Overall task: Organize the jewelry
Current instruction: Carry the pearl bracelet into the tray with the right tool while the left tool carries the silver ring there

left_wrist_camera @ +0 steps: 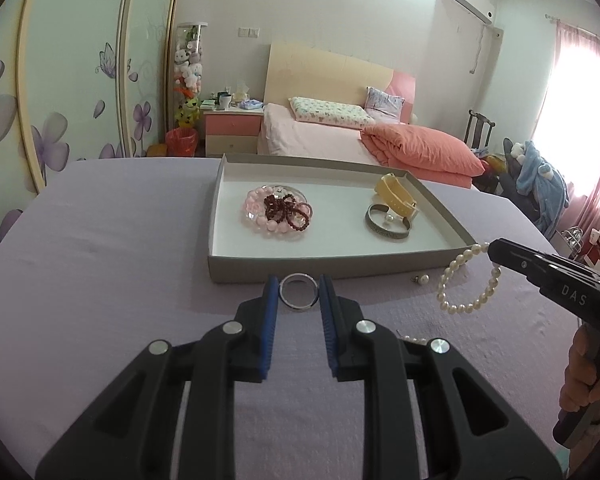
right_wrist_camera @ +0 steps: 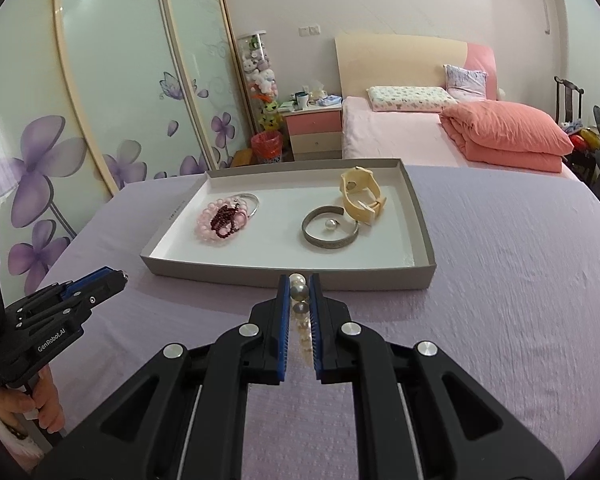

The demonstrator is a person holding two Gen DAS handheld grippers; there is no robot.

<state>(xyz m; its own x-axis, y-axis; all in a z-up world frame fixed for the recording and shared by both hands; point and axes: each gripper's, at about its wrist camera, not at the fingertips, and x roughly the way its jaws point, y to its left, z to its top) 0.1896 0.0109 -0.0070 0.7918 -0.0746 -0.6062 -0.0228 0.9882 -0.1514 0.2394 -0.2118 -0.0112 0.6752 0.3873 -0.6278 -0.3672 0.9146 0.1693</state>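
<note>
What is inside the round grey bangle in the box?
A single pearl bead sits inside the grey bangle, on the white floor of the box. Nothing covers it.
</note>
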